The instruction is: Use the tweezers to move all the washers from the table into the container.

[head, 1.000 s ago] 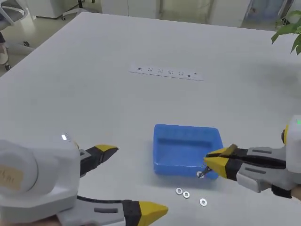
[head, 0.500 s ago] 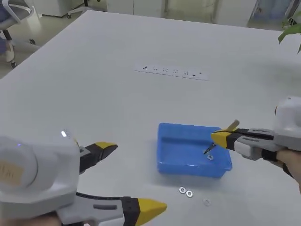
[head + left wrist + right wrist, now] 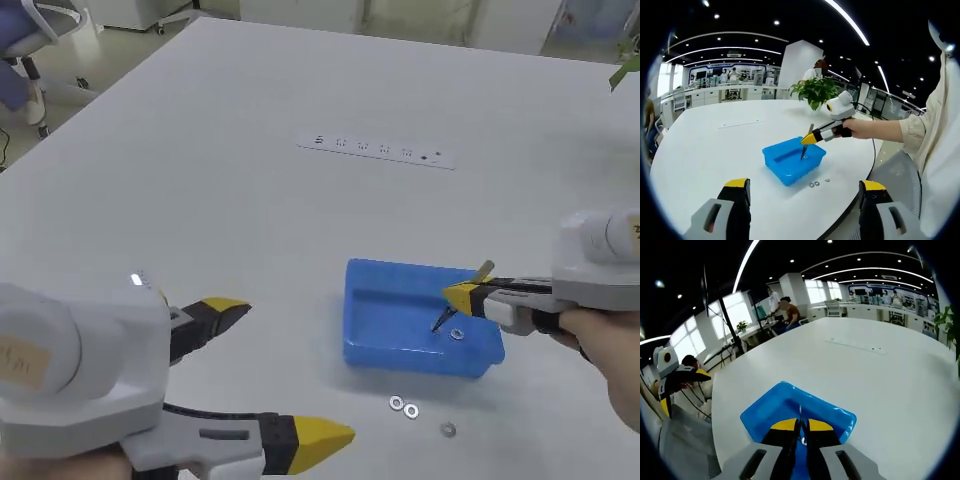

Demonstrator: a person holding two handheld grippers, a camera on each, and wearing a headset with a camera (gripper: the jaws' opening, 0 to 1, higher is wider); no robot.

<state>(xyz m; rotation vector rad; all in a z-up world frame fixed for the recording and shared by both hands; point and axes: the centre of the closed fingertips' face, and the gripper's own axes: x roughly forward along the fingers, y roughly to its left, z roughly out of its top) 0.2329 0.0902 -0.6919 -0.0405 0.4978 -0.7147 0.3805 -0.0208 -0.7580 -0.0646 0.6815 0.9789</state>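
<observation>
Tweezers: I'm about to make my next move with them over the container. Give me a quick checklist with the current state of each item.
1. Right gripper shut on tweezers: ok.
2. Tweezer tips over the container, inside its rim: ok.
3. Washer within the container's outline: ok.
4. That washer gripped by the tips or already lying on the floor: cannot tell.
5. All washers off the table: not ok; three washers lie in front of the container's near wall.
6. Left gripper open, holding nothing and apart from the container: ok.
</observation>
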